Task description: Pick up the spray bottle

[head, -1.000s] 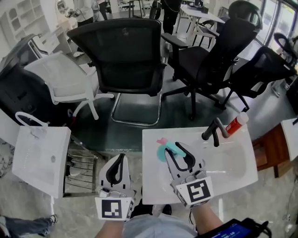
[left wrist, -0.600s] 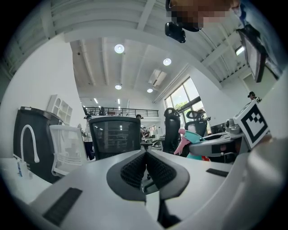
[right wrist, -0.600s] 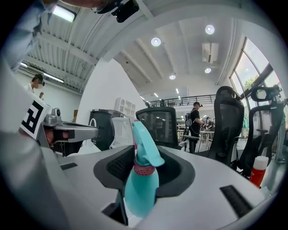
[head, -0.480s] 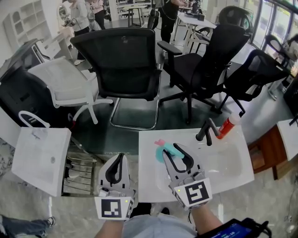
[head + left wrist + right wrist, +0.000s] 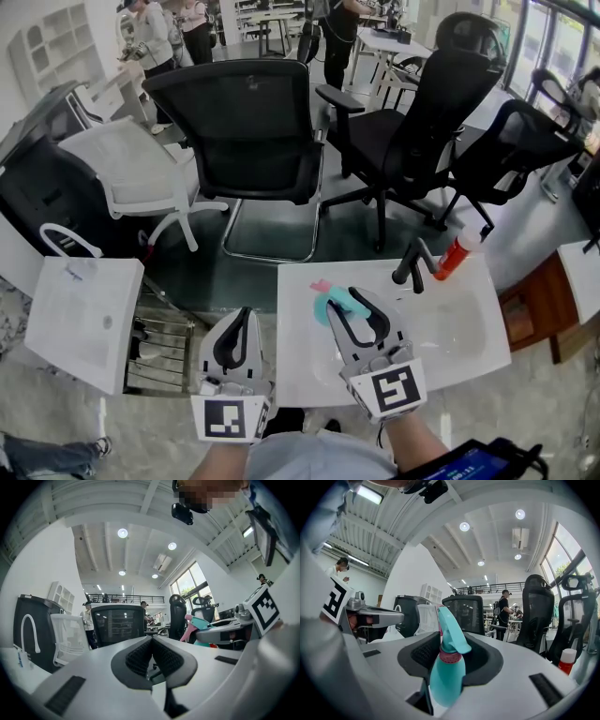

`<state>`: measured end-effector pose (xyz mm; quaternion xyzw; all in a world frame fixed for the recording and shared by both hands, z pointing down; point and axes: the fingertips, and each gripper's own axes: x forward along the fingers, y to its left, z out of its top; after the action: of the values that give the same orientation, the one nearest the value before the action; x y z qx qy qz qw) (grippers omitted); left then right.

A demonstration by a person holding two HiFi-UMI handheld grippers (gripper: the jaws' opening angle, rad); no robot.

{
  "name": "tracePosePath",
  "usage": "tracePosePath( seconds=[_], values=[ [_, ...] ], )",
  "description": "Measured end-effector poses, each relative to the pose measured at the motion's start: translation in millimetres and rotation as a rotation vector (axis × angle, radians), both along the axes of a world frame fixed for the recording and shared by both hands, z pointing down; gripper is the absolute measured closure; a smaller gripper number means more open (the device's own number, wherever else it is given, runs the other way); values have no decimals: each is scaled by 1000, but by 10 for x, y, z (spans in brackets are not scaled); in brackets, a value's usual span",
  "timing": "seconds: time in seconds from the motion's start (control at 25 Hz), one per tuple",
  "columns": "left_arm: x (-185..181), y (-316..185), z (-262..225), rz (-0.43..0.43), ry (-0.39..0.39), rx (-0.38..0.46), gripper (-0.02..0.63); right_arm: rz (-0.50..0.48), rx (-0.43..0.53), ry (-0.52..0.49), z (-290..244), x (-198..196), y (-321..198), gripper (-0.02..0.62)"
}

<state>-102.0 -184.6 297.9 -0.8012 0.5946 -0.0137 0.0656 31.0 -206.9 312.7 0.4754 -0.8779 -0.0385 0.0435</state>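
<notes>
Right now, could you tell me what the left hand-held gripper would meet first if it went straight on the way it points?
Probably the black mesh chair, dead ahead of the left hand-held gripper; nothing nearer shows in that line, though depth is unclear.

Black mesh-backed office chair at upper centre, white mesh chair to its left, dark padded swivel chairs upper right. Dark green glossy floor beneath. Round white ceiling lamps glowing overhead.

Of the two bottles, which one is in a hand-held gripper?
The teal spray bottle, clamped between the jaws of the right hand-held gripper. The red bottle with a white cap sits untouched beside the faucet.
</notes>
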Motion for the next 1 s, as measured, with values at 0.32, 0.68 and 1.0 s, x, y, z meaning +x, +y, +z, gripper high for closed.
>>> tracePosePath(
  seconds=[0.32, 0.68, 1.0],
  values=[
    [57, 16, -18, 6, 16, 3, 588, 6, 36, -8, -60, 35, 4, 446],
    [78, -4, 22, 5, -4, -2, 588, 11, 13, -16, -7, 79, -11, 446],
    [90, -19, 32, 7, 3, -12, 588, 6, -26, -4, 39, 85, 1, 446]
  ],
)
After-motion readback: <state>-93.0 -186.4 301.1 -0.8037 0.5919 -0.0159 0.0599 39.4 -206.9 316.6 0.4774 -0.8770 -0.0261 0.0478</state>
